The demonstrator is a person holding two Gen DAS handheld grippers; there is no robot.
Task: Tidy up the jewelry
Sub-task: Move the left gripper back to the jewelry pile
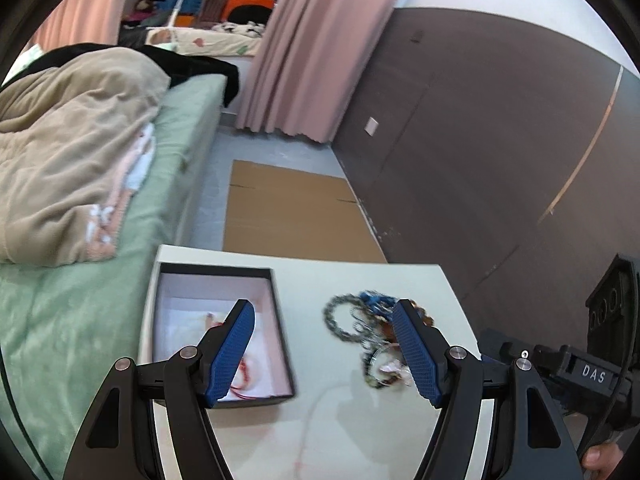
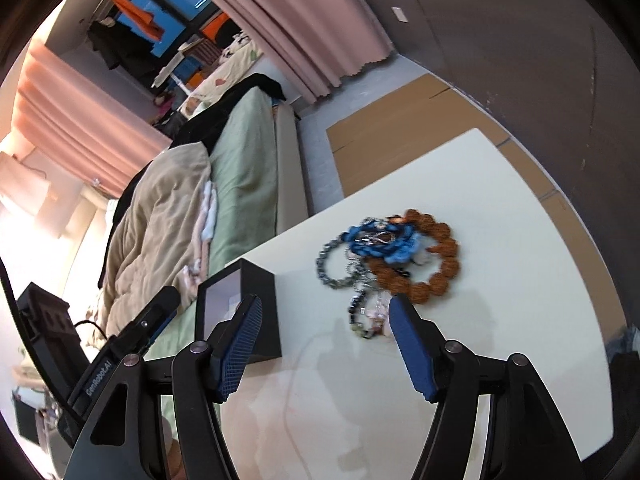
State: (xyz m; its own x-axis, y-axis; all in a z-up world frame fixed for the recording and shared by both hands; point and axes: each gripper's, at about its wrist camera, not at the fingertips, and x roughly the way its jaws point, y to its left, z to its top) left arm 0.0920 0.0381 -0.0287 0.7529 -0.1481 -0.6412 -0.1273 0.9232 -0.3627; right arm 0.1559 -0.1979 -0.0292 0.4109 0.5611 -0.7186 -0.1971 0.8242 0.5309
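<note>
A tangled pile of jewelry (image 1: 372,332) lies on the white table (image 1: 360,280): a grey bead bracelet (image 2: 332,264), a blue piece (image 2: 380,240), a brown bead bracelet (image 2: 436,264) and small chains. An open black box (image 1: 224,332) with a white lining stands left of the pile, with a red string item (image 1: 244,376) inside. My left gripper (image 1: 324,312) is open and empty, above the table between box and pile. My right gripper (image 2: 324,308) is open and empty, just before the pile; the box (image 2: 256,304) is at its left finger.
A bed (image 1: 80,200) with a beige blanket runs along the table's left side. Flat cardboard (image 1: 292,212) lies on the floor beyond the table. A dark wall (image 1: 480,140) stands to the right. A pink curtain (image 1: 304,48) hangs further back.
</note>
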